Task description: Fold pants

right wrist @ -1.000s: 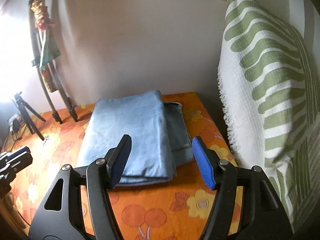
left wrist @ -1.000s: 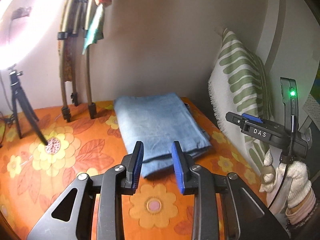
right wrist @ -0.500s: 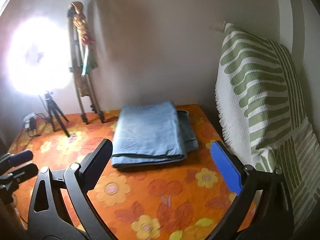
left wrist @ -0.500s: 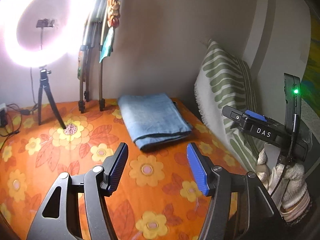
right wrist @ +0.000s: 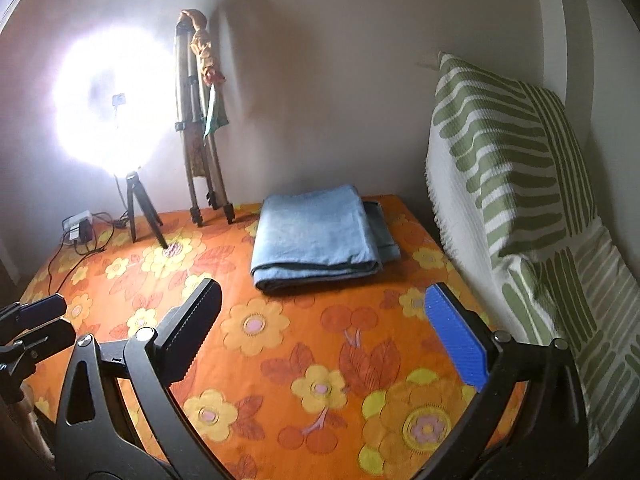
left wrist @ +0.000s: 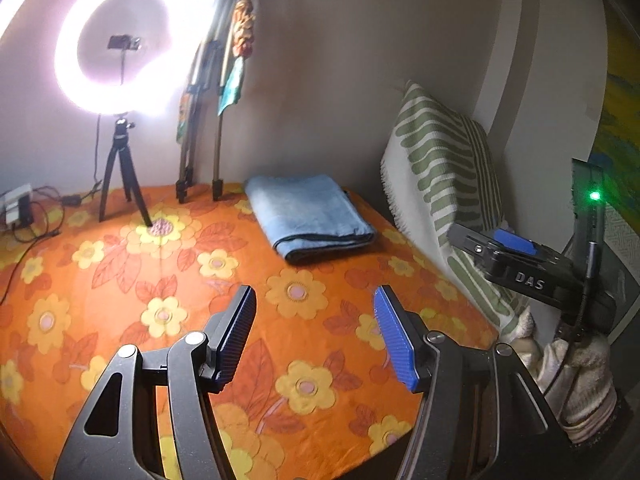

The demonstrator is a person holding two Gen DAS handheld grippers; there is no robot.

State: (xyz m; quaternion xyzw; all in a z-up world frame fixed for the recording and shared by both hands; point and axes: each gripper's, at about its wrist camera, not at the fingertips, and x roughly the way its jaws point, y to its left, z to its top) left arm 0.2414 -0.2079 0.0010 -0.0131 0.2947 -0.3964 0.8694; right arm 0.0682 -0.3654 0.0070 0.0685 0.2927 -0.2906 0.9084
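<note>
Lettering "DAS" marks the right hand-held gripper (left wrist: 520,276); both spread, empty.

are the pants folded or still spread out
Folded. The pants lie as a compact stacked rectangle on the floral cloth, with layered edges along the near side. Neither gripper touches them.

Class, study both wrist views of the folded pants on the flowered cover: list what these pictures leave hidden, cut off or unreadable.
- Folded pants: inner layers and underside, both views, covered by the top fold.
- Ring light: its centre mount, right wrist view, washed out by glare.
- Striped cushion: lower end, right wrist view, cut by the frame edge.
- Gloved hand: left wrist view, mostly behind the gripper body.
</note>
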